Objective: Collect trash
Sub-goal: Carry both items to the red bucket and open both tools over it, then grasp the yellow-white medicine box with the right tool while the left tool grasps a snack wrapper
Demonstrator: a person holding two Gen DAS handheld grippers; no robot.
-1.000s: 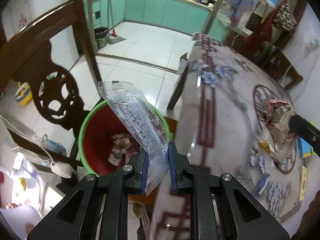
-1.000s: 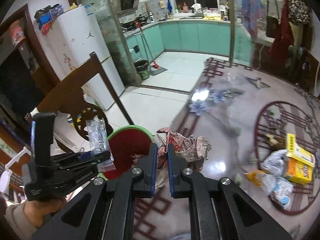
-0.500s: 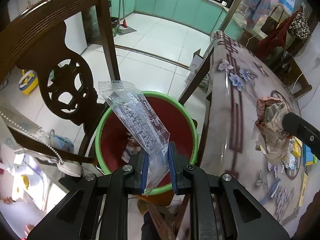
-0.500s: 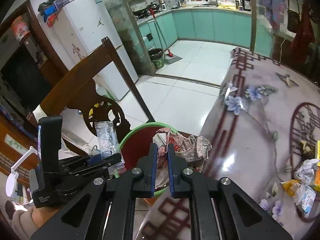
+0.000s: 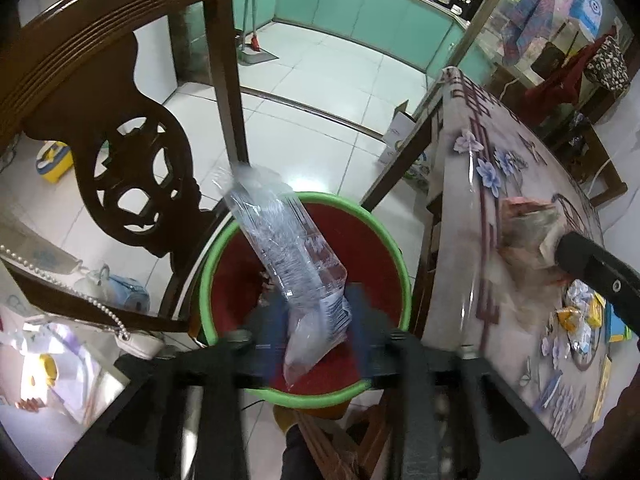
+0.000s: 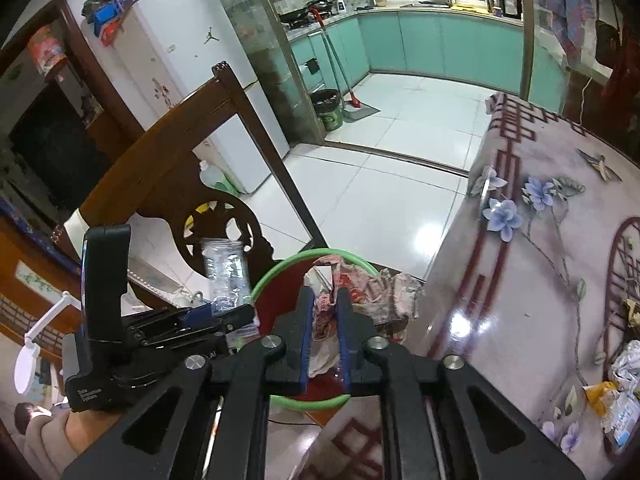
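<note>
Room: a kitchen-diner with a white tiled floor (image 5: 328, 76), teal cabinets (image 6: 448, 40) along the far wall and a white fridge (image 6: 176, 60) beyond the chair.
Landmark: a red bin (image 5: 364, 248) with a green rim, standing on the floor.
Table: its edge runs just beside the bin; the top (image 6: 532, 280) is glossy, pale, printed with blue flowers and dark red lattice lines.
Chair: a carved dark wooden chair (image 5: 120, 128) stands just beside the bin, on the side away from the table.
Other litter: small wrappers (image 6: 616, 392) lie on the table well away from the bin.
Left gripper (image 5: 316, 332): over the bin's near rim, pointing steeply down; its jaws are opening and stand well apart, blurred.
Clear wrapper (image 5: 288, 256): a transparent printed packet, tilted, between the left fingers above the bin's mouth; the pads no longer seem to press on it.
Right gripper (image 6: 325, 336): above the bin on its table side, jaws just starting to open but only a narrow gap apart.
Crumpled wrapper (image 6: 372, 292): a reddish wad of paper and plastic, pinched between the right pads, bulging out past them over the bin's rim.
Person: a hand and pale sleeve (image 6: 44, 440) hold the left tool's handle.
</note>
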